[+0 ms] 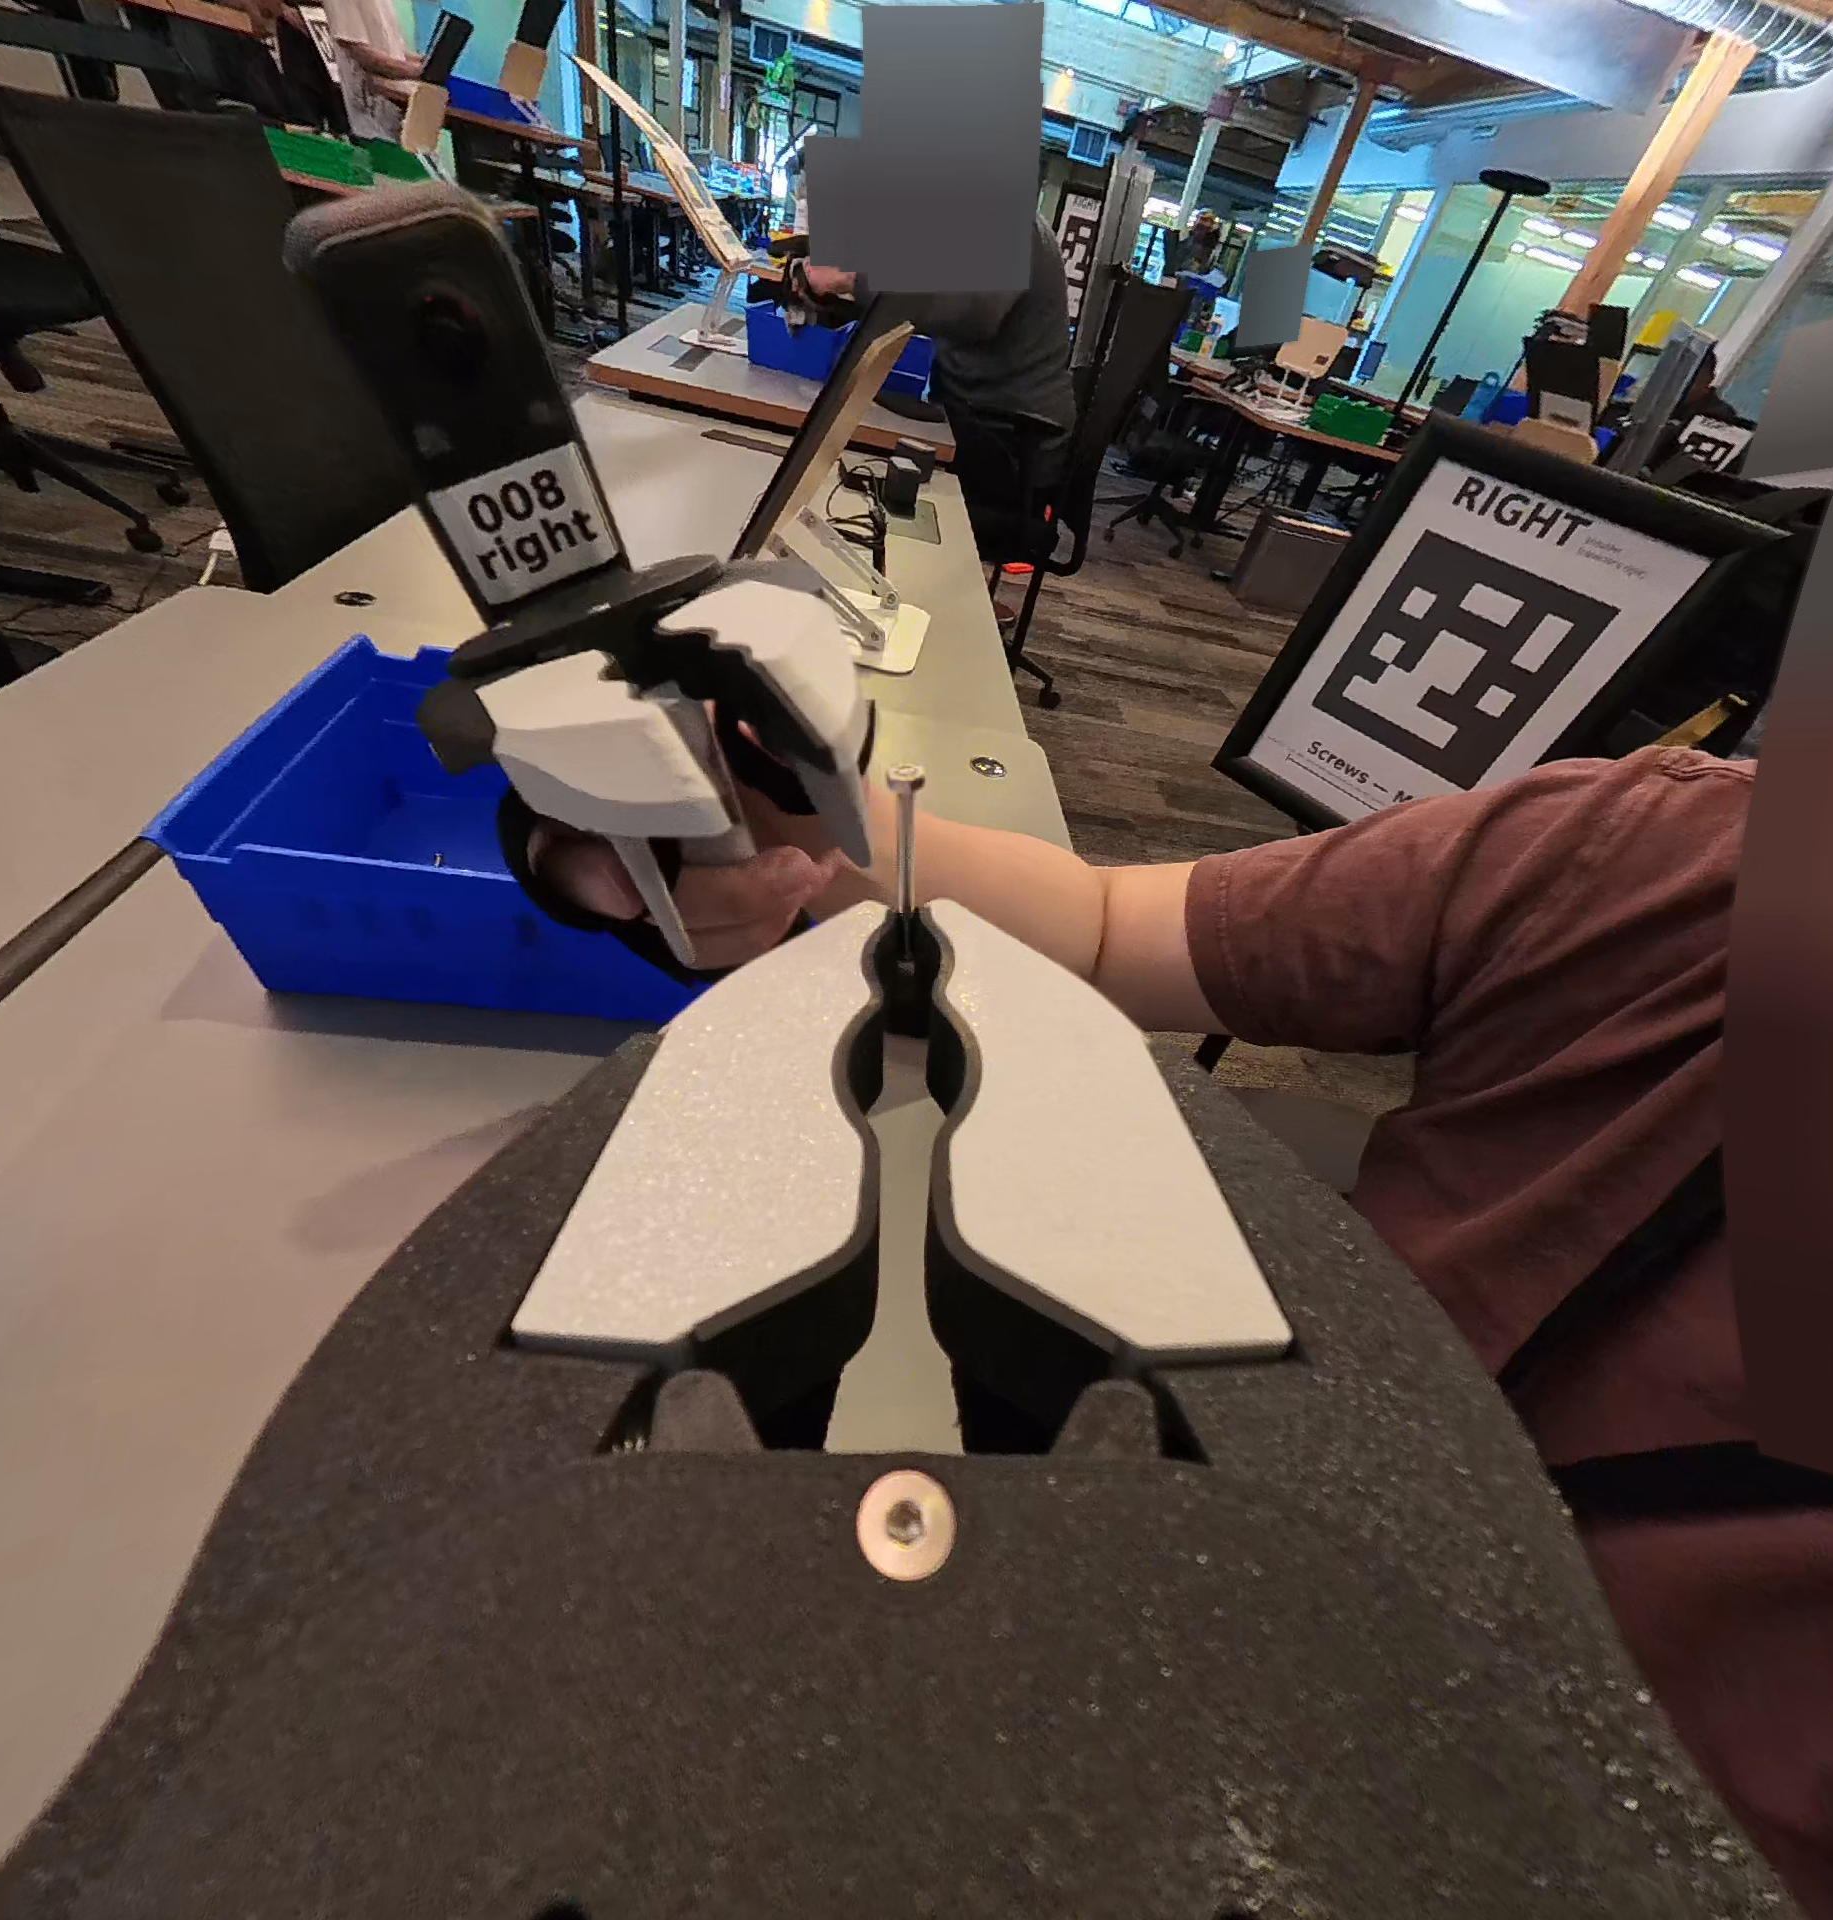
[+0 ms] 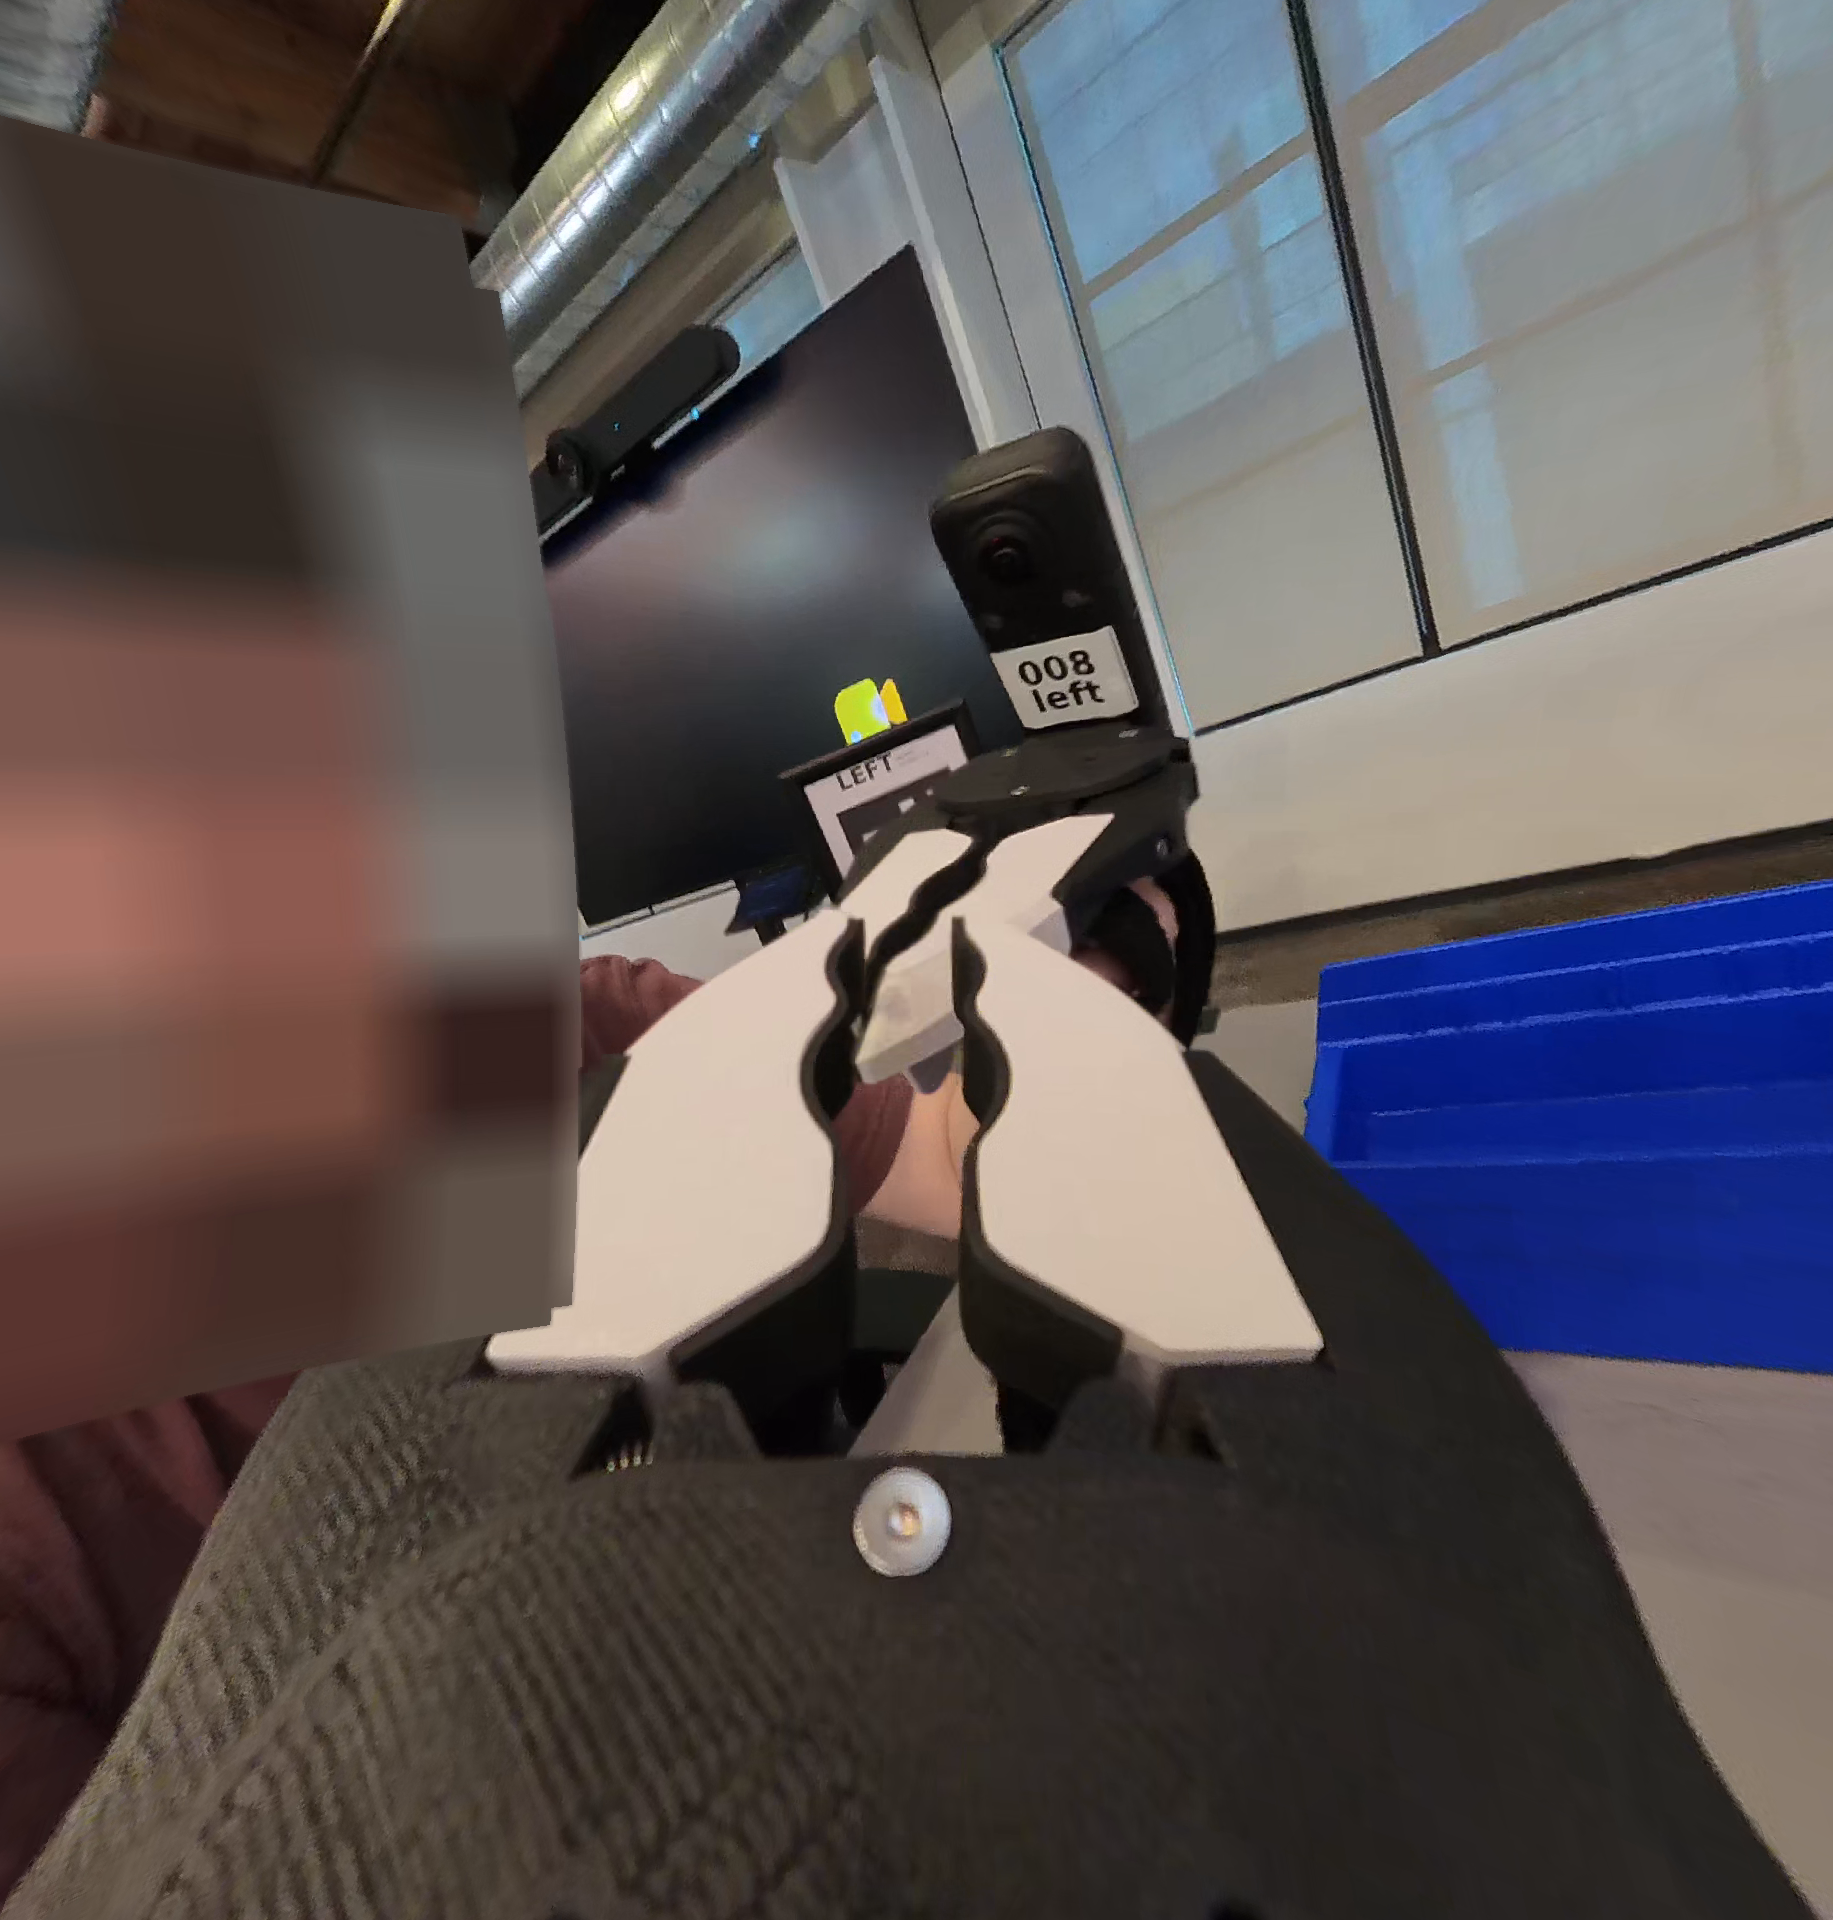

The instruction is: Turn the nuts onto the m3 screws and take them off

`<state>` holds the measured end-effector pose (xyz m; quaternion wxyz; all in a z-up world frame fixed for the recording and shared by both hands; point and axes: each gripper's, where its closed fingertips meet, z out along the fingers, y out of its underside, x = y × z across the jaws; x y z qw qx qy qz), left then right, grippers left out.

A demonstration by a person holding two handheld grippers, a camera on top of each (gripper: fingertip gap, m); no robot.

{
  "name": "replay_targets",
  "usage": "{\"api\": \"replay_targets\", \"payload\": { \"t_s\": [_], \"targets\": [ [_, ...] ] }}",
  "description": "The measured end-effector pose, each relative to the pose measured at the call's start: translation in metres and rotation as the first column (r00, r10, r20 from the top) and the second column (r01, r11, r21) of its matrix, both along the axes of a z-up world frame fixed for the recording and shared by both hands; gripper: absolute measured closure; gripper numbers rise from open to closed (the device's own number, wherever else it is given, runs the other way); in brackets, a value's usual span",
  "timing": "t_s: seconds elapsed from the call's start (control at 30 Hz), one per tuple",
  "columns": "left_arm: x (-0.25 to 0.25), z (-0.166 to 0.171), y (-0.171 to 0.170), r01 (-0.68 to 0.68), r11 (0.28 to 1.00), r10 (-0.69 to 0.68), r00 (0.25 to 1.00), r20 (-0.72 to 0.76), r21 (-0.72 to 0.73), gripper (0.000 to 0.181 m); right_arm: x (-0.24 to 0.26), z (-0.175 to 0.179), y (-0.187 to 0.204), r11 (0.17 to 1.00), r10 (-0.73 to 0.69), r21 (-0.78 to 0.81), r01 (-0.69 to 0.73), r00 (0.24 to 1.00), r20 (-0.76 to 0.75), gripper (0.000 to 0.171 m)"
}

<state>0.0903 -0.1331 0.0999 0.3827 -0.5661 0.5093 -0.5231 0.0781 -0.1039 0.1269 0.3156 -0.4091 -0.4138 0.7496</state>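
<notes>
My left gripper (image 1: 904,920) is shut on the lower end of a thin silver m3 screw (image 1: 904,831), which stands upright out of the fingertips with its head on top. My right gripper (image 1: 772,894) hangs just left of the screw, its fingers angled down and apart. In the right wrist view the right gripper (image 2: 899,935) is open with a narrow gap and points at the left gripper (image 2: 891,966), whose wavy jaws are closed. I see no nut in either view. The screw is hidden in the right wrist view.
A blue bin (image 1: 372,831) sits on the grey table (image 1: 164,1143) behind the right gripper, with a small screw (image 1: 436,858) inside; it also shows in the right wrist view (image 2: 1618,1091). A framed marker sign (image 1: 1494,644) stands to the right. The person's forearm (image 1: 995,914) crosses behind the screw. Less than 4 cm separates the two grippers' tips.
</notes>
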Motion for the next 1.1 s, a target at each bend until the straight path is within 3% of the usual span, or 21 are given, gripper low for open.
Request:
{"api": "replay_targets", "payload": {
  "t_s": [0.27,1.1],
  "targets": [
    [0.002,-0.003,-0.002,0.002,1.0,-0.002,1.0,-0.018,0.011,0.179,-0.007,0.003,-0.024,0.996,0.045,0.077,-0.046,0.999,0.016,0.153],
    [0.002,-0.004,-0.002,0.006,1.0,-0.006,1.0,-0.02,0.007,0.179,-0.002,0.003,-0.018,0.998,0.054,0.045,-0.054,0.999,0.007,0.154]
  ]
}}
